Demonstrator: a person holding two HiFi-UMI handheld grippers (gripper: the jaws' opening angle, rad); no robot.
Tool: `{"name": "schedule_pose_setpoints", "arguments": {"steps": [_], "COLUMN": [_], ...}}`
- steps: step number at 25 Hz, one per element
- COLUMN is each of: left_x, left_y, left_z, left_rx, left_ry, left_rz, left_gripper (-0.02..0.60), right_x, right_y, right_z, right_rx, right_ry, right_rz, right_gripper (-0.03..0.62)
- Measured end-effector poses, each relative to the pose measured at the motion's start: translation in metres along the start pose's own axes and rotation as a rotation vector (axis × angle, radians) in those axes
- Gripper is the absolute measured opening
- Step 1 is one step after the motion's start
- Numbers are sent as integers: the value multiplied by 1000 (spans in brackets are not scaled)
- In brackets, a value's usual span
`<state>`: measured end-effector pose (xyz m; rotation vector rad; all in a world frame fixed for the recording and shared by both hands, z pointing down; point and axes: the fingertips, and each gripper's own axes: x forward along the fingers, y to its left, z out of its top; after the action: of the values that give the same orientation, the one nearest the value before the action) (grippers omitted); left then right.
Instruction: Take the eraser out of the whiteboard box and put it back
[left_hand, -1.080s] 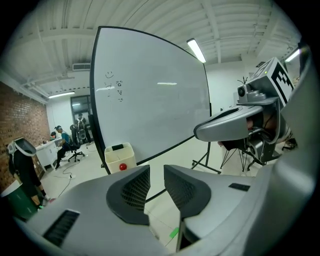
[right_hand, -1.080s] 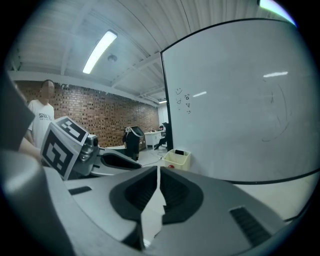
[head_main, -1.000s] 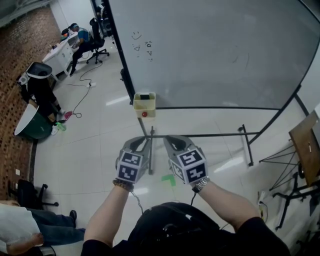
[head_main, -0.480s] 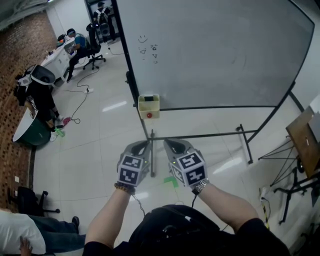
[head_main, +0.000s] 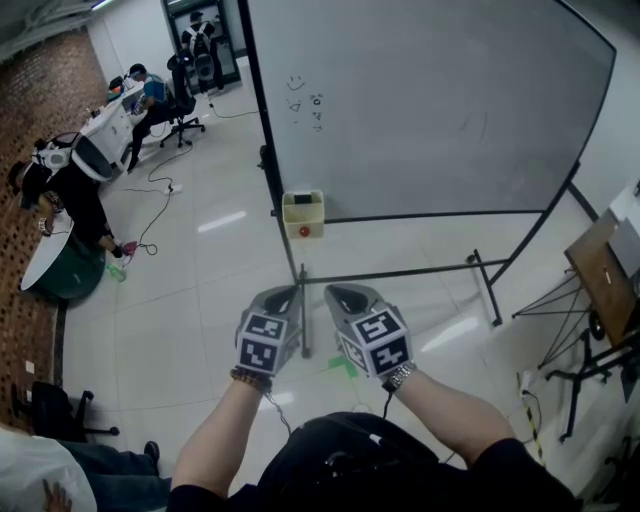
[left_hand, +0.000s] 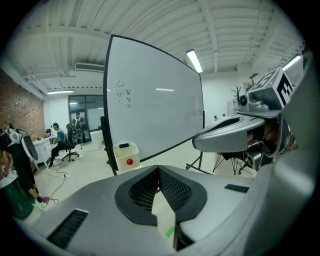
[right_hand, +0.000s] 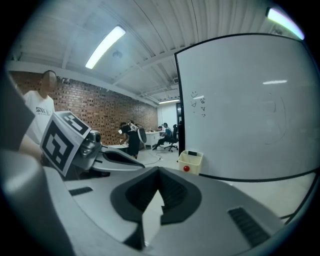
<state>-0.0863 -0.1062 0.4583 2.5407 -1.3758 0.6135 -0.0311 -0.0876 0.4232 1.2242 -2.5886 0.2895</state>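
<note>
Both your tongs are pinched fully together with nothing between them: the left gripper (head_main: 283, 297) and right gripper (head_main: 340, 295) hang side by side, well short of the whiteboard (head_main: 430, 100). The whiteboard box (head_main: 303, 216) hangs at the board's lower left corner, and the dark eraser (left_hand: 121, 145) sits in its open top, which fits either end of the job. Expect the eraser to be light, probably soft on its felt face and stiffer along the back. Any grip belongs across the narrow sides of the end showing at the rim, gently, since the hung box may swing.
</note>
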Motion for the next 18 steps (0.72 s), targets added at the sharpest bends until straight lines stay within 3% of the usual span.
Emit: {"name": "schedule_pose_setpoints", "arguments": {"steps": [18], "left_x": [-15], "left_y": [-1], "left_z": [0], "left_rx": [0], "left_ry": [-12], "left_rz": [-18], "left_gripper": [0], "right_x": [-8], "right_y": [16], "right_z": [3], "right_rx": [-13], "right_ry": [2], "right_rz": [-20], "right_gripper": [23]}}
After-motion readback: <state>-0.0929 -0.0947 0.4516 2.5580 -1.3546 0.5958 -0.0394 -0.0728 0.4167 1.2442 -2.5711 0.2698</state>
